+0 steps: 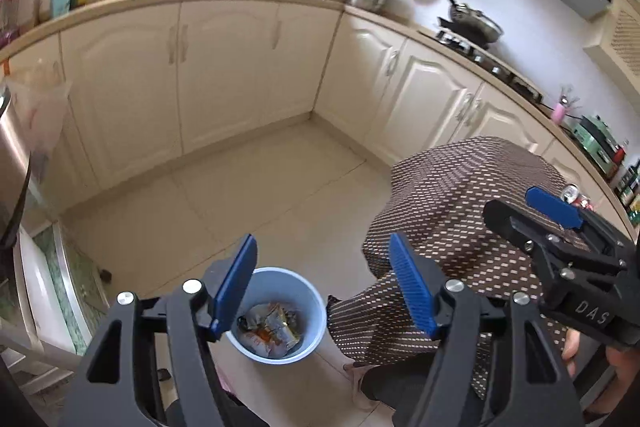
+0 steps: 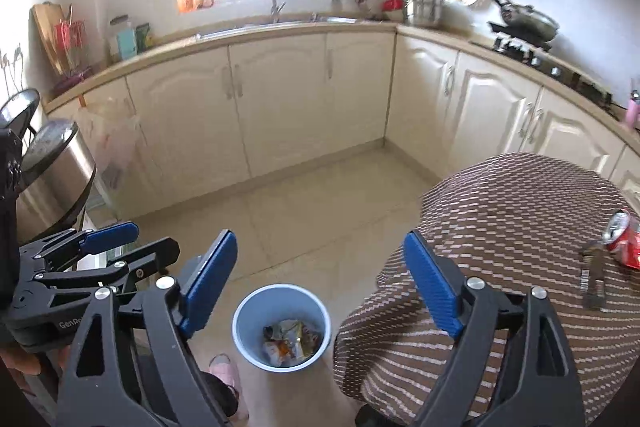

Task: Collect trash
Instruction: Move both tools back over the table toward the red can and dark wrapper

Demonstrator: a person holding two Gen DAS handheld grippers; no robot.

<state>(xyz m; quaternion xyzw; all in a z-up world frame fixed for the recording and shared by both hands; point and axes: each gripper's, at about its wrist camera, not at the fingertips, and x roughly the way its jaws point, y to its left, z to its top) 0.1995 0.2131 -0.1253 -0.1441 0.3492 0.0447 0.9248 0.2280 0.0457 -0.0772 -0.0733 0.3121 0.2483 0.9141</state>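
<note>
A light blue bin [image 1: 280,315] stands on the floor, with crumpled wrappers [image 1: 272,333] inside; it also shows in the right wrist view [image 2: 282,327]. My left gripper [image 1: 324,291] is open and empty, held above the bin. My right gripper [image 2: 320,291] is open and empty, also above the bin, beside the table edge. A crushed red soda can [image 2: 622,241] lies on the brown patterned tablecloth [image 2: 520,227] at the far right, next to a dark flat wrapper [image 2: 592,279]. The can's top shows in the left wrist view [image 1: 572,193], behind the right gripper [image 1: 560,227].
Cream cabinets [image 2: 280,99] run along the back and right under a counter with a sink, a stove and a pan [image 2: 528,19]. A steel pedal bin [image 2: 52,179] stands at the left. A pink slipper [image 2: 226,371] lies by the blue bin. The floor is tiled [image 2: 320,207].
</note>
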